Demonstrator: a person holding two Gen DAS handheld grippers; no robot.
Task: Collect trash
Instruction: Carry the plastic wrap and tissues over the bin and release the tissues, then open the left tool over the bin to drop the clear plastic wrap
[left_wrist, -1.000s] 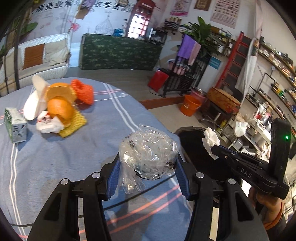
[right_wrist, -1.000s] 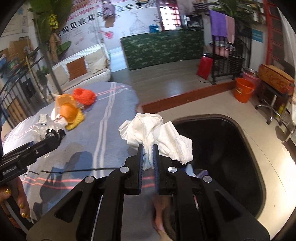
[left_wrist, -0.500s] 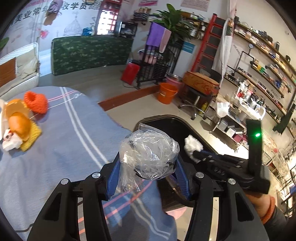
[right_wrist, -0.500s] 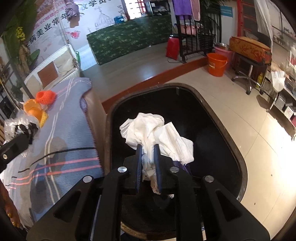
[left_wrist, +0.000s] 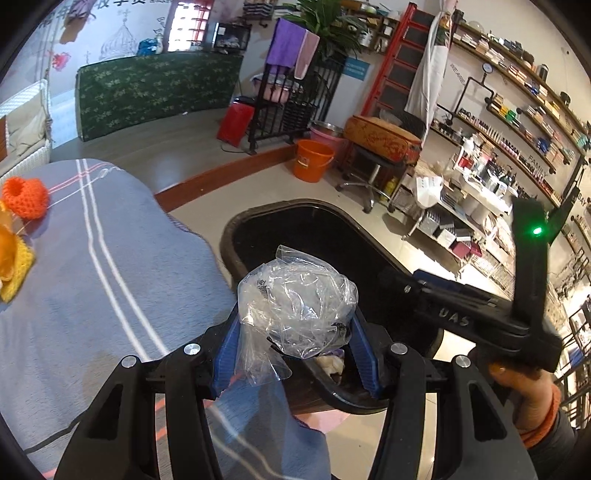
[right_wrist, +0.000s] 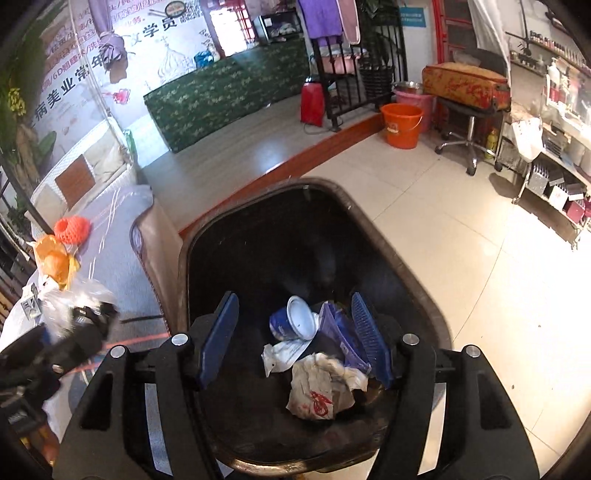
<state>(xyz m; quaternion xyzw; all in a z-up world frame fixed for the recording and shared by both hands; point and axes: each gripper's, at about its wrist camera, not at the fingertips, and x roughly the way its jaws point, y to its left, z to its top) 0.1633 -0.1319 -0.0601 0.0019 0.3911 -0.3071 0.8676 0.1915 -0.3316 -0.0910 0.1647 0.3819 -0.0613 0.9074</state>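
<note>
My left gripper (left_wrist: 295, 332) is shut on a crumpled clear plastic bag (left_wrist: 295, 306) and holds it at the table's right edge, by the near rim of a black trash bin (left_wrist: 258, 221). My right gripper (right_wrist: 293, 332) is open and empty, held over the same bin (right_wrist: 399, 258). Inside the bin lie a blue cup (right_wrist: 293, 323), white paper (right_wrist: 284, 354) and a crumpled wrapper with red print (right_wrist: 317, 391). The left gripper with its bag shows at the left of the right wrist view (right_wrist: 74, 310).
A grey striped tablecloth (left_wrist: 92, 277) covers the table left of the bin. On it lie an orange knitted net (left_wrist: 26, 197), oranges and yellow foam (right_wrist: 55, 258). An orange bucket (left_wrist: 312, 160), a stool and shelves stand on the tiled floor beyond.
My right gripper moved over the bin and opened; the white tissue it held is gone from its jaws. My left gripper carried the plastic bag right, to the bin's rim.
</note>
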